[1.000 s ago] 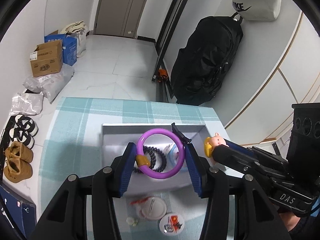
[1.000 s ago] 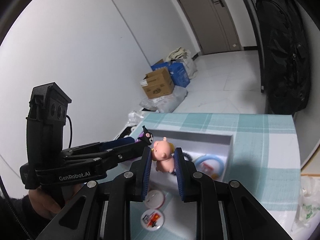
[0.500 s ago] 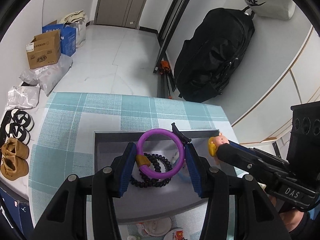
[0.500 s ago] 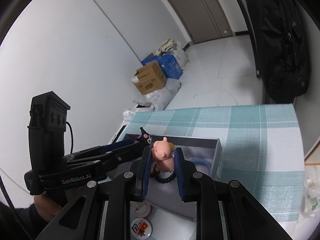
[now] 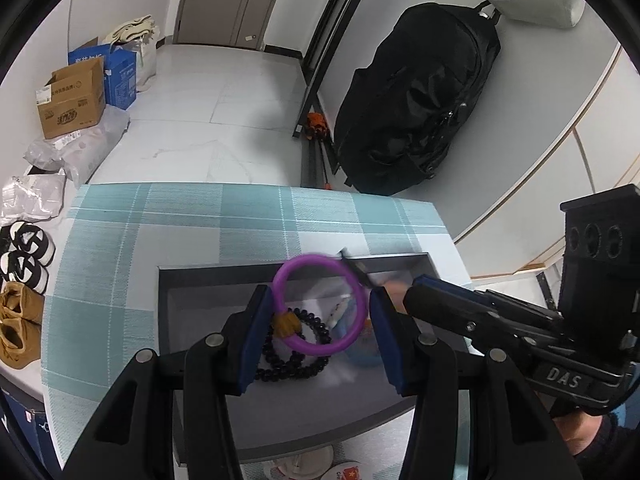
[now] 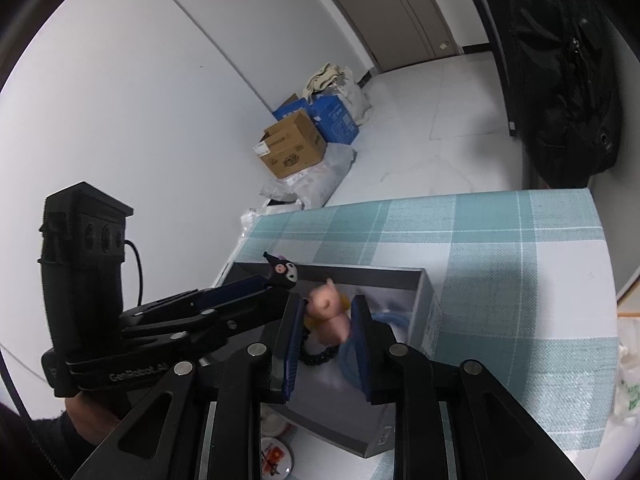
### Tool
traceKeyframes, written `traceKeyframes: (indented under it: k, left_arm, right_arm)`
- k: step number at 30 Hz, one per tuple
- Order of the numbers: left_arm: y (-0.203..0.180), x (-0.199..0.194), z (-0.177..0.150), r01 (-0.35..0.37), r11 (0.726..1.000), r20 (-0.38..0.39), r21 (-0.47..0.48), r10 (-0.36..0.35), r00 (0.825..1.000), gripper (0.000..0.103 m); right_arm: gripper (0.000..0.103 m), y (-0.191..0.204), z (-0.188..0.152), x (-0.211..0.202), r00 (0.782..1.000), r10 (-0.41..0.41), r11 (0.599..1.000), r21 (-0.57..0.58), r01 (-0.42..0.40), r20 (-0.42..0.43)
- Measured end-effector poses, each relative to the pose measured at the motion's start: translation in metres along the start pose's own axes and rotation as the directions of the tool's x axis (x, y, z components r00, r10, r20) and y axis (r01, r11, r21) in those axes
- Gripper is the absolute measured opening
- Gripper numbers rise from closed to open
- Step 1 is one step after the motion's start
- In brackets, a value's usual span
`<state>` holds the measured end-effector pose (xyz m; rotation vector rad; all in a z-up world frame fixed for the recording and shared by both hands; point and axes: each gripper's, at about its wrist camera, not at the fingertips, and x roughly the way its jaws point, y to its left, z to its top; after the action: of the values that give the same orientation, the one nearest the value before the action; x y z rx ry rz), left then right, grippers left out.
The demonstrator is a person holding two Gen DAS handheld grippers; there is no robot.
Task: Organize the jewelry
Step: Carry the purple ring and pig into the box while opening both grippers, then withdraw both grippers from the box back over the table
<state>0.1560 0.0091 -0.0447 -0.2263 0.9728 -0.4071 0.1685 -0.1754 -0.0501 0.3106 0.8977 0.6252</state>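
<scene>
My left gripper point(image 5: 318, 312) is shut on a purple ring bracelet point(image 5: 352, 276) with a yellow charm and a black cartoon charm, holding it over the grey box point(image 5: 208, 276). A black bead bracelet point(image 5: 304, 360) and a light blue ring point(image 5: 360, 354) lie inside the box. My right gripper point(image 6: 326, 316) is shut on a pink pig figure point(image 6: 330, 314), also over the box point(image 6: 424, 312). The left gripper shows in the right wrist view point(image 6: 276, 284) with the black cartoon charm point(image 6: 286, 270) at its tip. The right gripper shows in the left wrist view point(image 5: 412, 294).
The box stands on a teal plaid tablecloth point(image 5: 224, 216). Round badges point(image 6: 276, 456) lie in front of the box. The table's right edge is near a white plastic bag point(image 6: 628, 388). On the floor are cardboard boxes point(image 5: 70, 98), shoes point(image 5: 20, 320) and a black backpack point(image 5: 416, 100).
Both grippers have moved forward and down over the grey box with their items. The box now fills more of both views and the badges have slid toward the bottom edge.
</scene>
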Motion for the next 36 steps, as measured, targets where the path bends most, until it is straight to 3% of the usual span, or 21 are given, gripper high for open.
traceKeyframes:
  k: [6,16,22,29,36]
  left_arm:
    - [-0.002,0.001,-0.002,0.042,0.999,-0.026,-0.005,-0.043,0.999,0.051]
    - [-0.009,-0.012,-0.007,-0.023,1.0,0.027,0.018,0.022,0.999,0.053]
    - [-0.007,-0.027,-0.018,-0.058,0.998,0.063,0.01,0.057,0.996,0.053]
    - [-0.004,-0.037,-0.036,-0.077,0.994,0.076,-0.071,0.083,0.994,0.053]
    - [-0.02,-0.045,-0.048,-0.118,0.993,0.088,0.001,0.117,0.989,0.053]
  right_arm:
    - [0.035,-0.002,0.0,-0.009,0.999,0.0,1.0,0.008,-0.001,0.034]
    - [0.06,0.002,-0.003,-0.02,0.997,-0.033,0.999,-0.014,0.034,0.072]
    - [0.063,0.01,-0.007,-0.02,0.996,-0.053,0.996,-0.063,0.057,0.066]
    - [0.073,0.021,-0.019,-0.031,0.993,-0.085,0.988,-0.124,0.095,0.088]
    - [0.083,0.032,-0.028,-0.045,0.986,-0.116,0.979,-0.152,0.134,0.119]
